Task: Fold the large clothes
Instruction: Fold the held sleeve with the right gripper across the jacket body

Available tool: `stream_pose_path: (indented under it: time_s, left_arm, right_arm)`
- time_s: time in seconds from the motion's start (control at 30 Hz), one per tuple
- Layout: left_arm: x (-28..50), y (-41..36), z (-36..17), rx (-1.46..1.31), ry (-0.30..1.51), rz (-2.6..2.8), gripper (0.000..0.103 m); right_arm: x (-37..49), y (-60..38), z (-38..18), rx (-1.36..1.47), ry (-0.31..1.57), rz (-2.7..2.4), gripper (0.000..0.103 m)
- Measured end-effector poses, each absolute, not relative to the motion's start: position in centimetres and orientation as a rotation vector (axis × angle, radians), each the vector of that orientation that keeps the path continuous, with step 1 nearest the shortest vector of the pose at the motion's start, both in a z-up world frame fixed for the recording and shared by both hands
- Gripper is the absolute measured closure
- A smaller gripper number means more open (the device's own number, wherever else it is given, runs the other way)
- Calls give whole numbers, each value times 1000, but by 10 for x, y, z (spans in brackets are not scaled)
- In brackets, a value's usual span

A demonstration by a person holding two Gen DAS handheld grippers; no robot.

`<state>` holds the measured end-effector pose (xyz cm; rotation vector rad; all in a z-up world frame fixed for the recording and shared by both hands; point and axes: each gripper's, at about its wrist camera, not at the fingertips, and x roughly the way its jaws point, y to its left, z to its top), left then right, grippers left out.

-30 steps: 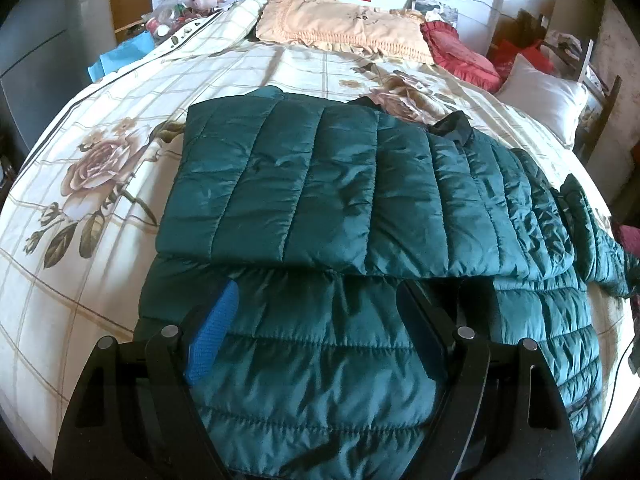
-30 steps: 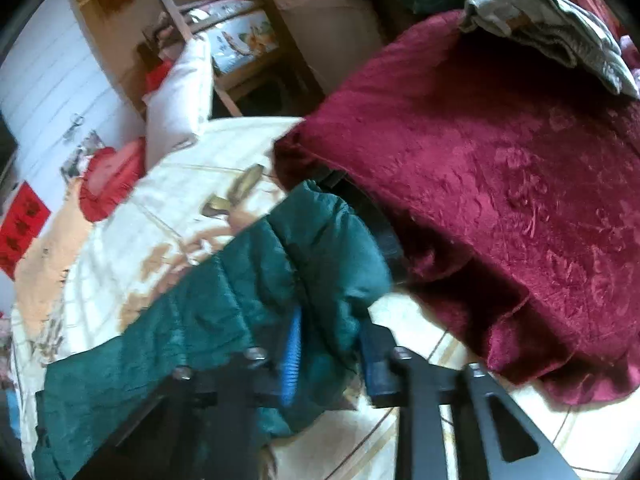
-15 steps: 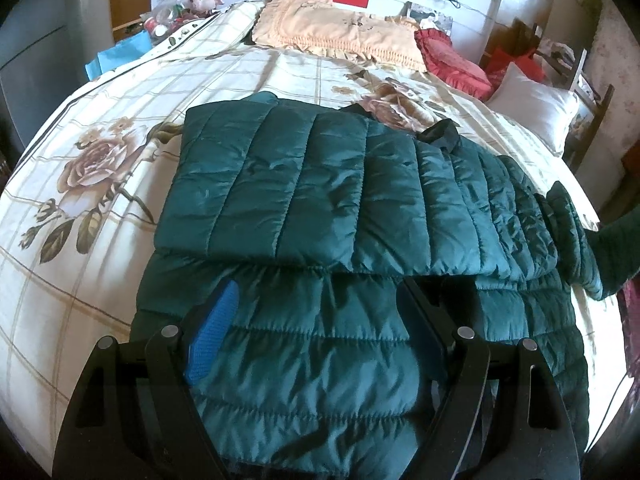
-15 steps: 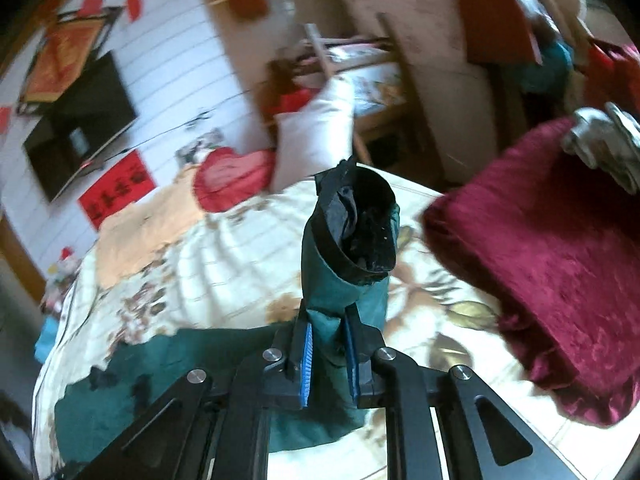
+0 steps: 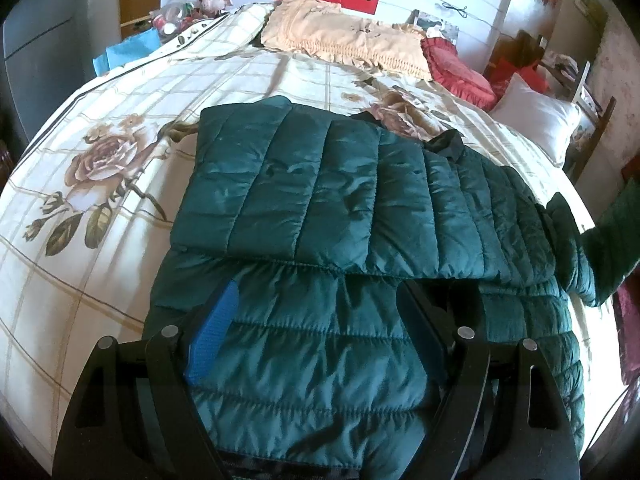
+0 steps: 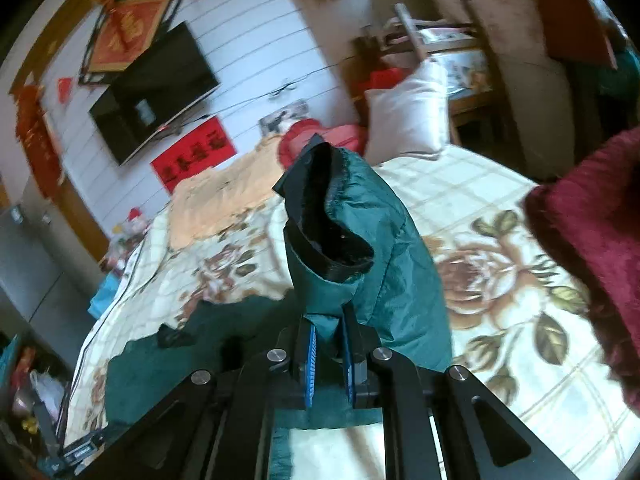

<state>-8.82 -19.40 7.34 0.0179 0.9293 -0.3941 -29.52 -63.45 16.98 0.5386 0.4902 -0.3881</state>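
While the left gripper (image 5: 316,336) is sitting wide open over the near half of the jacket (image 5: 360,208), with nothing between its fingers, the right gripper (image 6: 328,360) is doing the work: it's clamped on the sleeve (image 6: 360,248) just below the cuff (image 6: 324,216), and the cuff is now pointing up into the room. A second ago that same sleeve was lying low beside the red blanket (image 6: 592,240); now I'm seeing it lifted clear of the bedspread (image 6: 480,208) and swung in toward the jacket body, and the left view is picking up the raised fabric coming in at its right edge. The jacket itself is lying across the bed, one panel already folded over onto the middle, collar toward the pillows (image 5: 348,40). So I'm reading this as the sleeve fold in progress, roughly the middle of the job. Next I'm expecting to carry the sleeve over the quilted body and lay it flat before letting go. The fabric is puffy and slick, so I'm watching for it sliding out of the pads or springing back once released. Right view is motion-blurred, so fine detail is unclear.
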Motion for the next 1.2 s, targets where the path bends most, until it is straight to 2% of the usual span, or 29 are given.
stream_pose_path:
  time_s: [0.27, 0.73, 1.03, 1.1, 1.13, 1.17, 1.2]
  left_arm:
    - [-89, -194, 73, 13, 930, -394, 21]
    - [-85, -189, 70, 6, 936, -387, 21]
    - [-85, -188, 70, -3, 937, -394, 21]
    - [-85, -186, 72, -22, 936, -402, 21]
    - [-85, -185, 74, -35, 941, -409, 21]
    - [-85, -185, 76, -58, 945, -422, 21]
    - [-85, -184, 79, -78, 943, -435, 21]
  right_arm:
    - [-245, -580, 160, 477, 579, -257, 93]
    - [-163, -478, 104, 414, 757, -33, 93]
    - [-141, -455, 65, 391, 922, 37, 92]
    - [-147, -456, 74, 400, 889, 56, 77]
    - [-153, -458, 80, 420, 863, 70, 55]
    - [-158, -459, 85, 431, 848, 73, 39]
    - [-165, -461, 92, 434, 832, 67, 38]
